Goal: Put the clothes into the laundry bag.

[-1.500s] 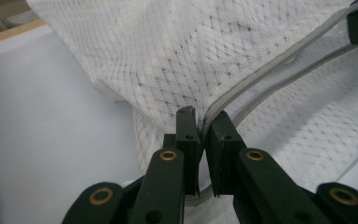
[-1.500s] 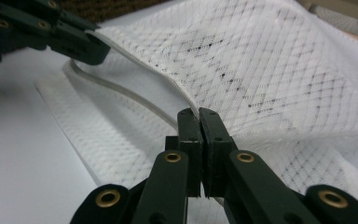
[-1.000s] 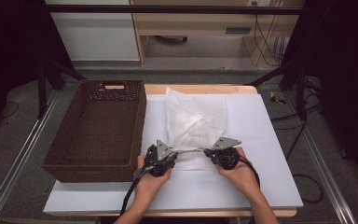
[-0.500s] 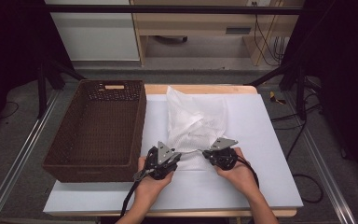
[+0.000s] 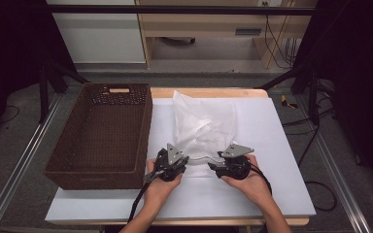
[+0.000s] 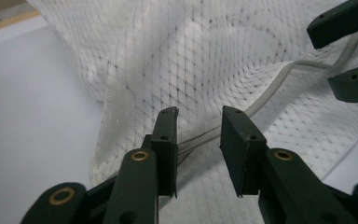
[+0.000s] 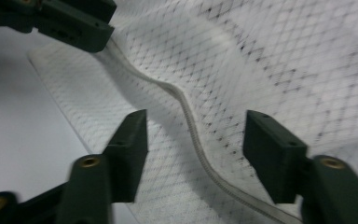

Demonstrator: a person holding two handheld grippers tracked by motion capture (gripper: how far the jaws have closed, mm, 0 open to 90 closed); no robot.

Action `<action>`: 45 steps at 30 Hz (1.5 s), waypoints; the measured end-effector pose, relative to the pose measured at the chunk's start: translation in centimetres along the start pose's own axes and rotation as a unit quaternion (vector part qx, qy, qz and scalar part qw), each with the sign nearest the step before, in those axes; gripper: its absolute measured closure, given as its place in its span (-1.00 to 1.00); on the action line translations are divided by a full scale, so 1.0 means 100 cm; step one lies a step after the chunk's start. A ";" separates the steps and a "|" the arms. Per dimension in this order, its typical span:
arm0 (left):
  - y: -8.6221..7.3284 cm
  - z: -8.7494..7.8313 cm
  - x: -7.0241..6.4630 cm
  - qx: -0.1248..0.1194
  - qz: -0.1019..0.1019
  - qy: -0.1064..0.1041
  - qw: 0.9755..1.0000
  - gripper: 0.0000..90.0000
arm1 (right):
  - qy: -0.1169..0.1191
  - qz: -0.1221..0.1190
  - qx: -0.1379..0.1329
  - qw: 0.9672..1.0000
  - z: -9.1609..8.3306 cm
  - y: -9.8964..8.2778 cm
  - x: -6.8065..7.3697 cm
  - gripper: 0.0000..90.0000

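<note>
High view: a white table carries a brown wicker basket at 9 o'clock and a white mesh bag at centre, bare surface at 3 o'clock.

Left gripper view: left gripper, jaws narrowly parted, straddles the bag's zipper edge.

Right gripper view: right gripper, jaws wide, straddles the same edge.

No lettering, label, brand or number can be read anywhere (the pale patch on the far wall of the wicker basket is too small to make out).
</note>
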State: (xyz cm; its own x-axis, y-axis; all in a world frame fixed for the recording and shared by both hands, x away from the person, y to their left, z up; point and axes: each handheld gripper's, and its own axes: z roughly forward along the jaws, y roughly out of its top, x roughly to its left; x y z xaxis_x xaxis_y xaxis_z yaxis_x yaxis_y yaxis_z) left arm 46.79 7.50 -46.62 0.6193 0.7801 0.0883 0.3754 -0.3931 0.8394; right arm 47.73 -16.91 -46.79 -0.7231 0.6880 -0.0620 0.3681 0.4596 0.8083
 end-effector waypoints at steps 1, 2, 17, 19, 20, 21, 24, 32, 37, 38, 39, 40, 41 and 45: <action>0.001 -0.004 -0.001 -0.005 0.000 0.000 1.000 0.40 | -0.005 0.003 -0.012 1.000 -0.004 0.001 0.000 -0.27; 0.001 -0.004 -0.001 -0.005 0.000 0.000 1.000 0.36 | -0.008 0.008 -0.014 1.000 -0.006 0.001 0.000 -0.32; 0.014 -0.037 -0.009 -0.037 -0.017 -0.030 0.999 -0.46 | -0.083 0.064 -0.073 0.992 -0.027 0.001 -0.021 -0.79; 0.016 -0.042 -0.010 -0.042 -0.021 -0.034 0.998 -0.54 | -0.090 0.072 -0.084 0.990 -0.030 0.001 -0.022 -0.81; 0.016 -0.042 -0.010 -0.042 -0.021 -0.034 0.998 -0.57 | -0.090 0.072 -0.084 0.990 -0.030 0.001 -0.022 -0.81; 0.019 -0.047 -0.011 -0.042 -0.020 -0.042 0.998 -0.60 | -0.099 0.077 -0.093 0.988 -0.033 0.001 -0.024 -0.81; 0.022 -0.053 -0.012 -0.045 -0.022 -0.047 0.998 -0.63 | -0.105 0.084 -0.101 0.986 -0.036 0.002 -0.025 -0.81; 0.032 -0.072 -0.005 -0.047 -0.035 -0.048 0.997 -0.74 | -0.127 0.109 -0.118 0.979 -0.047 0.000 -0.032 -0.81; 0.036 -0.085 0.005 -0.045 -0.040 -0.041 0.997 -0.77 | -0.139 0.125 -0.128 0.974 -0.054 -0.003 -0.039 -0.81; 0.037 -0.088 0.008 -0.047 -0.042 -0.037 0.997 -0.77 | -0.143 0.129 -0.129 0.973 -0.057 -0.004 -0.041 -0.81; 0.037 -0.094 0.014 -0.051 -0.047 -0.033 0.997 -0.78 | -0.146 0.134 -0.131 0.971 -0.059 -0.005 -0.044 -0.81; 0.037 -0.094 0.014 -0.051 -0.047 -0.033 0.997 -0.78 | -0.146 0.134 -0.131 0.971 -0.059 -0.005 -0.044 -0.81; 0.037 -0.100 0.021 -0.052 -0.053 -0.029 0.997 -0.78 | -0.150 0.137 -0.131 0.970 -0.061 -0.007 -0.047 -0.81; 0.037 -0.112 0.037 -0.044 -0.059 -0.018 0.997 -0.79 | -0.149 0.147 -0.127 0.970 -0.064 -0.013 -0.054 -0.80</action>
State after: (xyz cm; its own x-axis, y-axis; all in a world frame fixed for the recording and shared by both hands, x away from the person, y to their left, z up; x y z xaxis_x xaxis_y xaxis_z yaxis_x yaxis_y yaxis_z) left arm 42.76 14.37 -37.22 0.5998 0.7995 -0.0329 0.3860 -0.2531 0.8871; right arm 47.39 -24.80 -43.70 -0.3941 0.9173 0.0573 0.3499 0.0921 0.9323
